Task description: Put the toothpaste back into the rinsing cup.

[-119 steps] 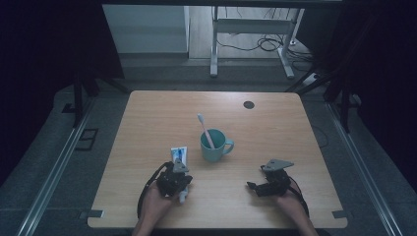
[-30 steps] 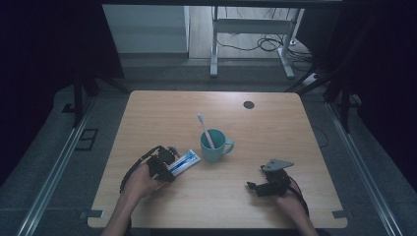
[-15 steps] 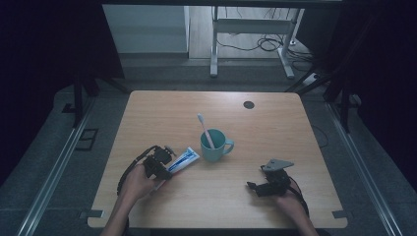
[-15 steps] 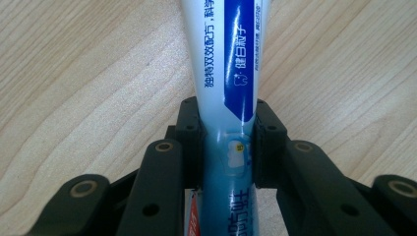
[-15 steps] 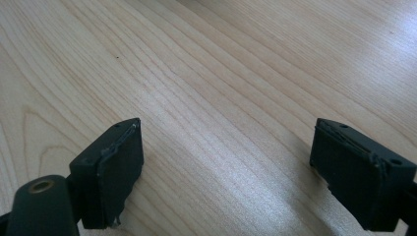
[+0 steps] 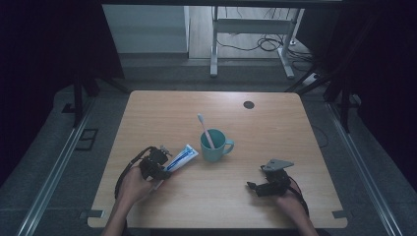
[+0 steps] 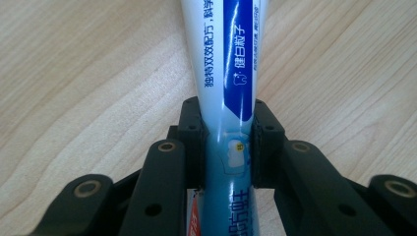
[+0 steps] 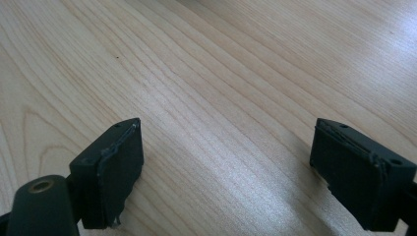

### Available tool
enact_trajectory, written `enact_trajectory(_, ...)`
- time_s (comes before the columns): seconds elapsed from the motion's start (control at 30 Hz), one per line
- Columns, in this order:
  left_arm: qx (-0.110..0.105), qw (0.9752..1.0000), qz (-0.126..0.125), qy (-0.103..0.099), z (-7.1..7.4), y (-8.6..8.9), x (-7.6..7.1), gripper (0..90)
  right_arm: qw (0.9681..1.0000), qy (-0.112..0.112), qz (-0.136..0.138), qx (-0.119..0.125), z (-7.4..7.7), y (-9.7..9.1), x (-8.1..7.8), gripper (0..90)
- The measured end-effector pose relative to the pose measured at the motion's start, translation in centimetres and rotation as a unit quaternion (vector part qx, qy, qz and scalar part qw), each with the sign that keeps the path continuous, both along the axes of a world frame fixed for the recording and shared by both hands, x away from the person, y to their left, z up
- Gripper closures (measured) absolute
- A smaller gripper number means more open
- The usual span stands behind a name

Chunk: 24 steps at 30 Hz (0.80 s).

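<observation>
Down at the near-left part of the wooden table point(image 6: 275, 128), the left gripper point(image 6: 158, 164) now has its jaws squeezed onto the toothpaste tube point(image 6: 181, 157). They've just been closing, and the left gripper view makes it pretty obvious: both black pads point(image 7: 193, 132) press into the sides of the tube point(image 7: 228, 113), which runs straight out between them with its blue-and-white label facing up.

Compared with a second ago, the tube lies at much the same slant, one end aimed toward the teal mug point(image 6: 214, 146) and stopping just beside it. A few seconds back it sat closer to the front edge and pointed more straight away from the person, so it's been swung round toward the mug. The mug hasn't budged, and the toothbrush point(image 6: 205, 130) is in it as before, leaning up and to the left.

Over on the right, the right gripper point(image 6: 258, 187) sits exactly where it was, jaws spread wide with nothing but bare wood between them.

My read: the grab is basically done, so the tube looks ready to be lifted, probably headed for the mug with the brush.
</observation>
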<state>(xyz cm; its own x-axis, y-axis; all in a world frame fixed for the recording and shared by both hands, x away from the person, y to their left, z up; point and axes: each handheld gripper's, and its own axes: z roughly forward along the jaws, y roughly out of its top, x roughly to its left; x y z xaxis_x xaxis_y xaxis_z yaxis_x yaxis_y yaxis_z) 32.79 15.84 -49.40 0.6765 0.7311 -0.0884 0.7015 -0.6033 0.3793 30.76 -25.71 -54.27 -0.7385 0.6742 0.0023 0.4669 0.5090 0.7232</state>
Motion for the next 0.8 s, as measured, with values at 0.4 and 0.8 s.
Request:
enact_trajectory(0.4, -0.045, 0.9967, -0.006, -0.067, 2.8, 0.3, -1.7, 72.6, 1.0, -0.001, 0.001, -0.001, 0.0, 0.0, 0.0, 12.8)
enact_trajectory(0.8, -0.097, 0.987, 0.003, -0.128, 5.0, 0.8, -2.4, 72.7, 1.0, -0.001, 0.001, 0.0, 0.0, 0.0, 0.0, 12.8)
